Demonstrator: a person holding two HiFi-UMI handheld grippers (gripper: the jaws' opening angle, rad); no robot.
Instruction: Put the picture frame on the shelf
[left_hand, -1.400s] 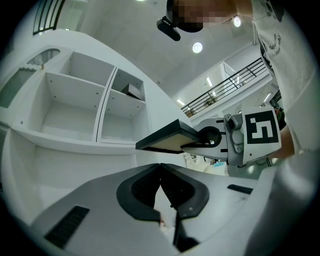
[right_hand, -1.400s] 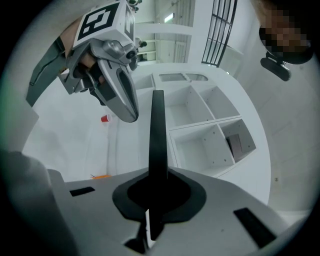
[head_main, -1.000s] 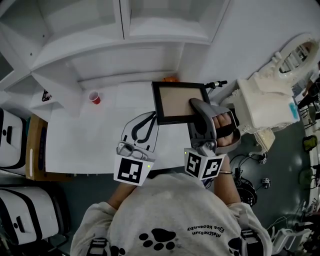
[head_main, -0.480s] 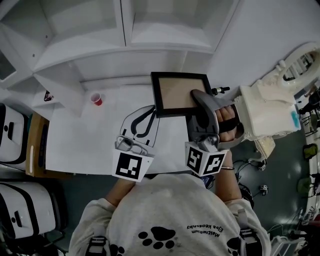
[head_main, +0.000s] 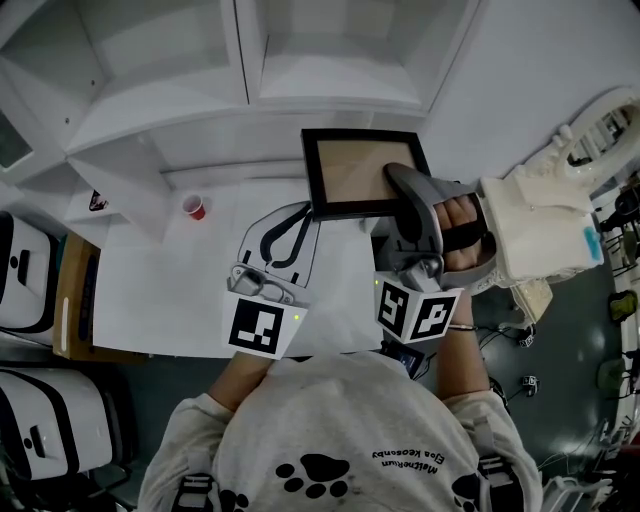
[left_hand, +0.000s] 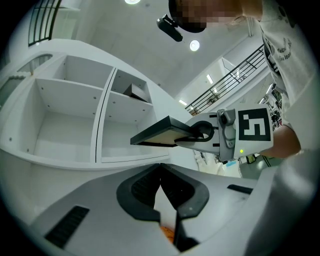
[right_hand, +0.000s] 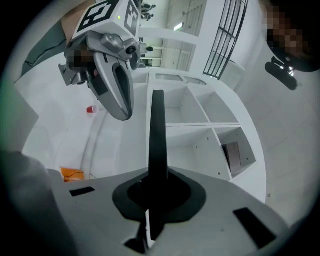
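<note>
Picture frame (head_main: 350, 165) clamped edge-on in right gripper (head_main: 402, 185), held up in front of white shelf unit (head_main: 330, 90). Left gripper (left_hand: 161, 169) jaws look closed, nothing between.

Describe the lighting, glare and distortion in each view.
Head view: dim, even light, with the shelf edges bowed by the wide lens. Left gripper view: strong fisheye, black corners, and a ceiling lamp flaring white. Right gripper view: also fisheye; the picture frame, clamped edge-on in the right gripper, reads as a dark silhouette.
</note>
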